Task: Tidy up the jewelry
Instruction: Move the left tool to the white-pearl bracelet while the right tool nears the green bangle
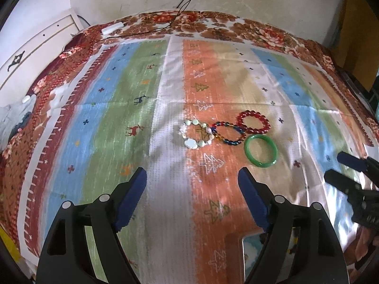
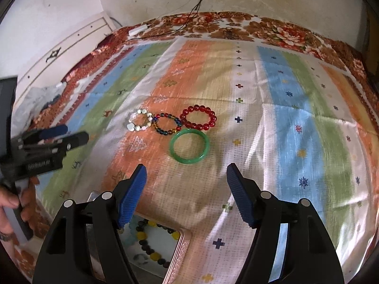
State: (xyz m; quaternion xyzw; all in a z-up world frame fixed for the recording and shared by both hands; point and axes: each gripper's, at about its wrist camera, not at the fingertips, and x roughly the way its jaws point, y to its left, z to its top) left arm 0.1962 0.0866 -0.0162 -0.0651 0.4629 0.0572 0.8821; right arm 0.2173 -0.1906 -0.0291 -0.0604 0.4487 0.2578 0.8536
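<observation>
Left wrist view: left gripper (image 1: 191,177) hovers over the striped cloth-covered surface (image 1: 165,94), jaws spread wide, holding nothing.
Right wrist view: right gripper (image 2: 186,172) hovers likewise, jaws released and empty.
White shell-bead bracelet (image 1: 197,134): lies flat at the left end of the row, touching its neighbour.
Multicolour glass-bead bracelet (image 1: 228,133): flat, middle of the row, long axis running left to right; touches the red one.
Red round-bead bracelet (image 1: 253,122): flat, right end of the row.
Green smooth bangle (image 1: 260,149): flat, just beside the row on the near side, below the red bracelet, oval long axis slanting toward the near right.
Pink-rimmed rectangular tray (image 2: 180,255): near edge, under the right gripper; holds a yellow-and-dark bead bracelet (image 2: 154,241).
</observation>
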